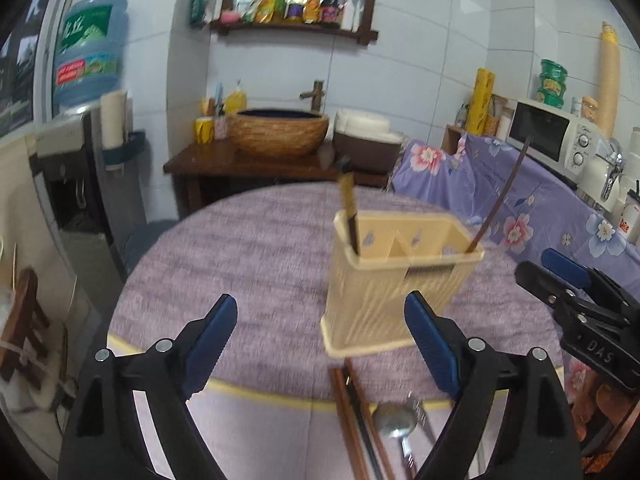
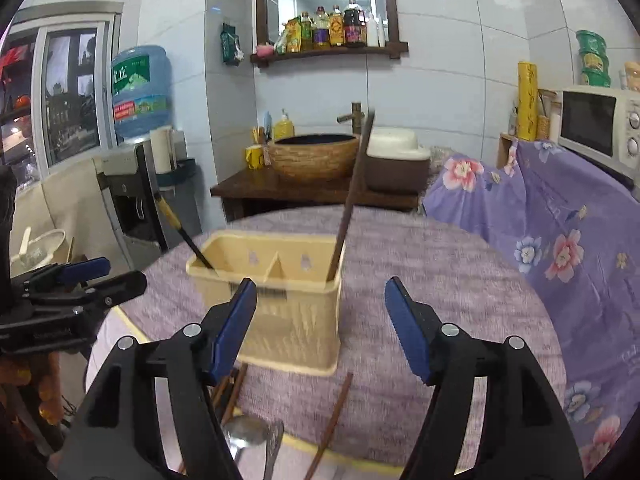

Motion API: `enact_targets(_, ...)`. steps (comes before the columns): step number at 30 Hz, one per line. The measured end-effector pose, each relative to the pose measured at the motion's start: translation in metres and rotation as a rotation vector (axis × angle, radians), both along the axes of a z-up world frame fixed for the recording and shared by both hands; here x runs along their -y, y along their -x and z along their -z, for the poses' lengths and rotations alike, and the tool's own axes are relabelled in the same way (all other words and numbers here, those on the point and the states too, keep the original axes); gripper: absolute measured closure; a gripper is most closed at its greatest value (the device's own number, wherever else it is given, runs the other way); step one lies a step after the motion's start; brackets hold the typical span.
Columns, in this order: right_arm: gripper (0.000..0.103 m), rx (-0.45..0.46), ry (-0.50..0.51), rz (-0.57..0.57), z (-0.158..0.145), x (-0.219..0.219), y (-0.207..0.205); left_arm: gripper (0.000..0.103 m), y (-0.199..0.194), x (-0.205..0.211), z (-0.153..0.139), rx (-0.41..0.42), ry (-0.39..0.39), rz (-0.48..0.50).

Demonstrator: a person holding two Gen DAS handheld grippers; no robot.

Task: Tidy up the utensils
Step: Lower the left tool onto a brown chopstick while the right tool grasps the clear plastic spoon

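Observation:
A cream two-compartment utensil holder [image 1: 384,292] [image 2: 296,320] stands on the round table's purple cloth [image 1: 260,264]. A dark chopstick with a yellow band [image 1: 349,204] [image 2: 180,228] leans in its left compartment. A brown chopstick [image 1: 502,196] [image 2: 352,196] leans in the right one. Loose brown chopsticks [image 1: 352,412] [image 2: 336,416], a spoon [image 1: 396,420] [image 2: 244,432] and a fork [image 1: 418,408] [image 2: 274,440] lie in front of the holder. My left gripper [image 1: 320,300] [image 2: 122,272] and right gripper [image 2: 320,284] [image 1: 540,264] hover over these, both open and empty.
A counter draped in purple floral cloth [image 2: 560,216] with a microwave [image 1: 556,136] runs along the right. Behind the table stand a wooden washstand with a woven basin [image 1: 280,132] and a water dispenser [image 1: 88,52]. The table's yellow-trimmed edge [image 1: 256,392] is near.

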State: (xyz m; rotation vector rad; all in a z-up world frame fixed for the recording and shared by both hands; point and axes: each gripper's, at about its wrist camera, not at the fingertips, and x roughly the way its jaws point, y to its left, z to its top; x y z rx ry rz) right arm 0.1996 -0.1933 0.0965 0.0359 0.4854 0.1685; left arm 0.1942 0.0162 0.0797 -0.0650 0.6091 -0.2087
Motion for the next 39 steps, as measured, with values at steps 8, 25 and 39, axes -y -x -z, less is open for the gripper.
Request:
enact_targets(8,0.037,-0.222,-0.056,0.109,0.089,0.022,0.03,0.06,0.021,0.0,0.078,-0.212,-0.036,-0.001)
enact_targets(25,0.054,-0.415,0.017,0.143,0.138,0.014,0.013,0.081,0.028,0.017,0.106,-0.278,-0.085,0.044)
enact_targets(39,0.066,-0.412,0.056,0.163,0.139,0.011,-0.012,0.081,0.024,0.032,0.113,-0.295,-0.134,0.076)
